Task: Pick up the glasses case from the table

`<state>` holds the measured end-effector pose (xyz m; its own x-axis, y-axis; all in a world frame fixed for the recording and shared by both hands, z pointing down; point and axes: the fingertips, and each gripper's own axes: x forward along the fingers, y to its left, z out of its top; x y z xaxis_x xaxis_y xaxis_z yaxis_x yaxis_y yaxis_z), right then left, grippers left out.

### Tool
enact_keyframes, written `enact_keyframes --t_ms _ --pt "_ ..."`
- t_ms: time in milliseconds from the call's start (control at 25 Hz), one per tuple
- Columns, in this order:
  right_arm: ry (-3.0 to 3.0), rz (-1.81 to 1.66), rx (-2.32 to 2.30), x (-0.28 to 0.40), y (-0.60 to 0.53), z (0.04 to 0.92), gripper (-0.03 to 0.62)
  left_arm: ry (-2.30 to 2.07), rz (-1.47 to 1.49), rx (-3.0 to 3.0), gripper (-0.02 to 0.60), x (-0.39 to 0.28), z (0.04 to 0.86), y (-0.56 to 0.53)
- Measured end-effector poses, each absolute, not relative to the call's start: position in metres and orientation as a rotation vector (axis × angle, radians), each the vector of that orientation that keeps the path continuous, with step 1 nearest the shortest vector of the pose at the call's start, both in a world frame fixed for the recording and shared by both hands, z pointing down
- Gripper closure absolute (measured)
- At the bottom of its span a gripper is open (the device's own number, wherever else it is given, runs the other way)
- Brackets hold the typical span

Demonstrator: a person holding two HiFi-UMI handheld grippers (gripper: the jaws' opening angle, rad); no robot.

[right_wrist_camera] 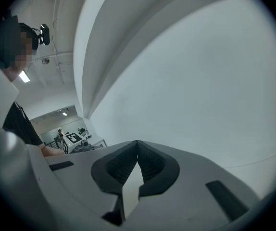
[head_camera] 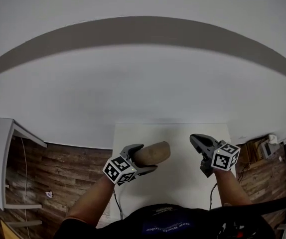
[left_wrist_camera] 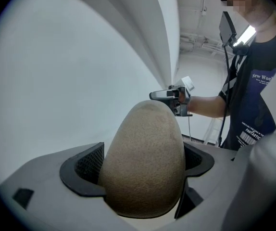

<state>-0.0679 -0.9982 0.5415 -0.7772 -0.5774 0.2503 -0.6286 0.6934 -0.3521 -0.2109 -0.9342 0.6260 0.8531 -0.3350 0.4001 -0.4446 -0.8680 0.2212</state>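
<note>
left gripper (head_camera: 144, 158): jaws pinching the glasses case (head_camera: 156, 152) across its width. Pads sit on both flanks toward the case's rear end, and the rest sticks out forward.
right gripper (head_camera: 195, 139): jaws pressed together with nothing between them. It hangs over the right part of the surface (head_camera: 175, 185), well apart from the case.
case location: in the left jaws, over the left half of the white surface, long axis pointing toward the wall.
step: lift, judged about done. The left gripper view looks along the case at bare wall with no surface in it, so the case reads as raised.
doing it well: hold the squeeze steady, no harder. A fuzzy rounded shell could creep out of a tail-end grip. Hold it level or nose slightly up so the overhang doesn't lever it loose. Raise straight, no twist. Leave the right gripper out of the way.
risk: the grip sits off the case's middle, so a quick swing may rotate it in the pads.
can't tell: the gap between case and surface. The head view looks steeply down and shows no readable shadow under the case.
hidden: the case's rear end and underside are behind the jaws. The shell partly covers one pad. The seam or hinge side isn't visible.
cut off: the near edge of the surface, under the person's torso and arms.
</note>
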Motion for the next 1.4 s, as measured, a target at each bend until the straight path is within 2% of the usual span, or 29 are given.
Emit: enact_keyframes --t_ms 320,600,1000,1240,1400 --pt "-2.783 0.628 1.036 -0.06 -0.956 0.511 0.594 -0.57 0.461 2.753 0.103 -0.214 0.582 -0.895" --pt "-2.785 0.622 1.044 0.041 -0.905 0.5 0.594 -0.701 0.388 2.697 0.103 -0.145 0.546 -0.832" --pt "-2.861 0.49 0.916 0.127 -0.84 0.465 0.594 -0.827 0.318 2.709 0.103 -0.052 0.485 -0.769" --pt "-2.902 0.46 0.844 0.146 -0.811 0.463 0.594 -0.887 0.208 2.664 0.103 -0.035 0.469 -0.73" --pt "-2.909 0.479 0.834 0.134 -0.8 0.463 0.594 -0.895 0.14 2.676 0.103 -0.047 0.455 -0.71"
